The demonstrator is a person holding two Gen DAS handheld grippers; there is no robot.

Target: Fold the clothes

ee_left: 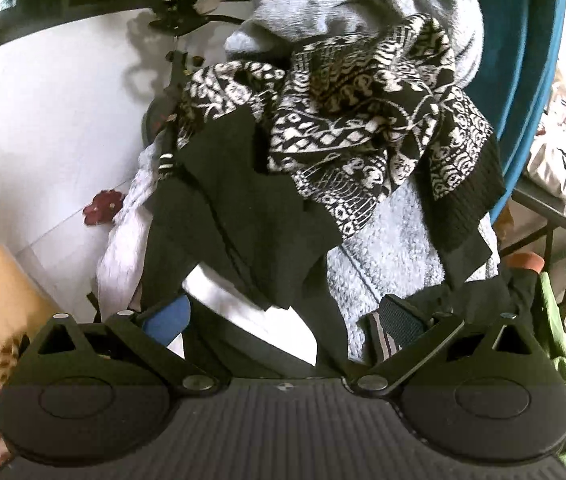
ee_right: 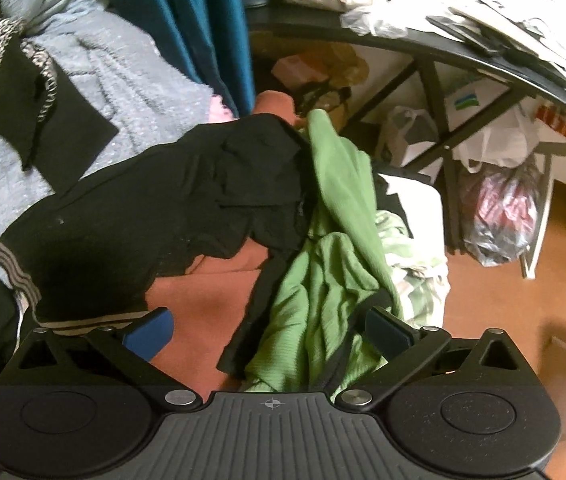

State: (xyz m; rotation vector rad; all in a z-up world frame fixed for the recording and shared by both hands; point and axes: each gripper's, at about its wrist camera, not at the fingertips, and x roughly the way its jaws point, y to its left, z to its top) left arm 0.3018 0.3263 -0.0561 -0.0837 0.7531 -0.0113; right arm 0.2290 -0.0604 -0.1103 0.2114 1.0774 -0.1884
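Observation:
In the left wrist view a black garment (ee_left: 243,220) drapes over a pile with a black-and-white patterned knit (ee_left: 363,128) on a grey fleece blanket (ee_left: 395,248). My left gripper (ee_left: 283,316) stands open and wide; the black cloth's lower edge and a white cloth (ee_left: 243,308) lie between its fingers, and no pad presses on them. In the right wrist view my right gripper (ee_right: 269,334) is open wide above a crumpled green garment (ee_right: 335,240) and a black garment with a striped hem (ee_right: 155,208), both on a rust-coloured cloth (ee_right: 203,300). Nothing is gripped.
A teal curtain (ee_right: 203,20) hangs behind the pile. A black table (ee_right: 423,44) loaded with papers and cloth stands at the right, with plastic bags (ee_right: 499,216) under it on the orange floor (ee_right: 483,300). White tiles (ee_left: 43,120) lie to the left.

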